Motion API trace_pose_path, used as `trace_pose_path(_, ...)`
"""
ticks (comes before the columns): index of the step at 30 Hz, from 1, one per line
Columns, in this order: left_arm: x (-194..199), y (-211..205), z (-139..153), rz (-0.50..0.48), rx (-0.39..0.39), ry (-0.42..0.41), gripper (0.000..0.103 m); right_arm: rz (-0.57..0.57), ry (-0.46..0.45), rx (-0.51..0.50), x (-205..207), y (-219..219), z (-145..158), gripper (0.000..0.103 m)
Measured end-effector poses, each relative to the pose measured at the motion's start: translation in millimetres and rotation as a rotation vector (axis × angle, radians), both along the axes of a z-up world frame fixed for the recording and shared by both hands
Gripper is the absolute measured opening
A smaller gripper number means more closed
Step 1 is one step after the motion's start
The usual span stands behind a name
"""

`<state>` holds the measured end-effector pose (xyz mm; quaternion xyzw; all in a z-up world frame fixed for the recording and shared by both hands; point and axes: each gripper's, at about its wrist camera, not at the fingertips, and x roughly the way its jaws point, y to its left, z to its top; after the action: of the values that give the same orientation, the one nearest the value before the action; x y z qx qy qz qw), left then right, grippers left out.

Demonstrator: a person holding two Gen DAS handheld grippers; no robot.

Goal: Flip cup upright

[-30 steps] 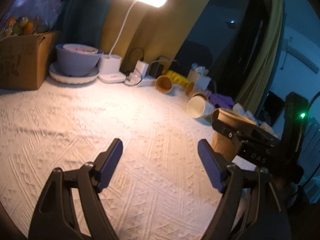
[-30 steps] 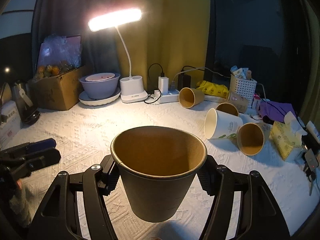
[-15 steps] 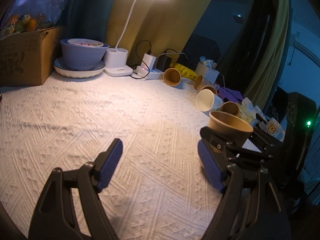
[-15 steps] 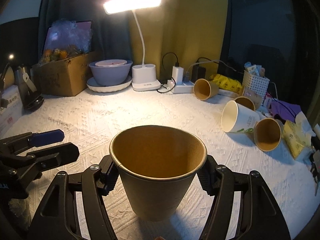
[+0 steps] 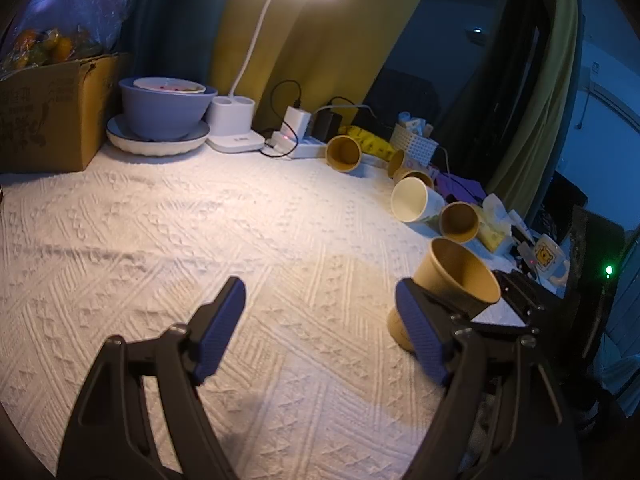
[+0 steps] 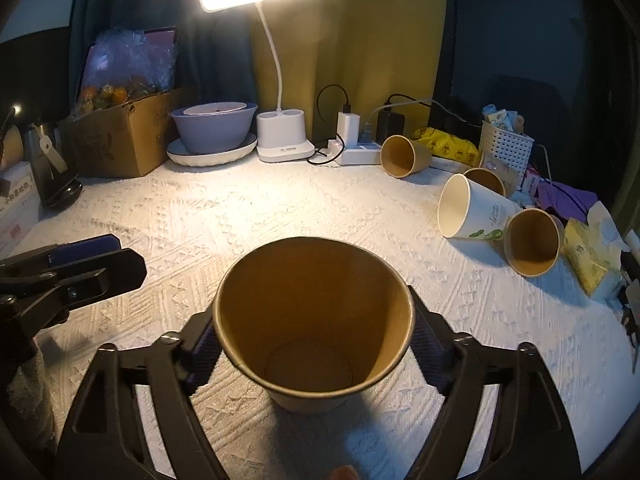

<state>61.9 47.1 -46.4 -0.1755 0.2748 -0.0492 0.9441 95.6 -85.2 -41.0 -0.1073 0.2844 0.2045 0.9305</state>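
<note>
A brown paper cup (image 6: 314,320) stands mouth up between the fingers of my right gripper (image 6: 316,344), its base on or just above the white cloth; I cannot tell which. The right gripper is shut on it at both sides. The same cup (image 5: 452,284) shows at the right of the left wrist view, tilted by the lens. My left gripper (image 5: 320,332) is open and empty above the cloth, left of the cup. Its fingertips (image 6: 86,246) show at the left edge of the right wrist view.
Several cups lie on their sides at the back right: a brown one (image 6: 402,156), a white one (image 6: 472,210), another brown one (image 6: 534,242). A lamp base (image 6: 282,136), a power strip, a purple bowl (image 6: 214,126), a cardboard box (image 6: 120,136) and a basket (image 6: 506,142) line the back.
The right gripper has lowered the upright cup toward the cloth. The left gripper has stayed open and swung so the cup sits lower at its right.
</note>
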Motion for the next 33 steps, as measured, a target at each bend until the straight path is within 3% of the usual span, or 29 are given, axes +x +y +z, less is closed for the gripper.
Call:
trace_pose_path(12, -19.9, -10.6, 16.4, 0.014, 0.070, -0.070, 0.078, -0.007, -0.011, 0.059, -22.0, -16.2, 22.2, 0.087)
trace_pose_path(20, -46.2, -37.7, 44.9, -0.019, 0.166, -0.169, 0.079, -0.009, -0.052, 0.094, -45.9, -30.2, 44.7, 0.087)
trace_pose_path(23, -54.1, -45.2, 56.9, -0.026, 0.177, -0.206, 0.087, -0.021, -0.069, 0.109, -53.3, -38.5, 54.4, 0.087)
trace_pose_path(33, -79.3, -64.1, 87.0, -0.018, 0.199, -0.300, 0.095, -0.071, -0.141, 0.143, -86.6, -72.7, 89.8, 0.087)
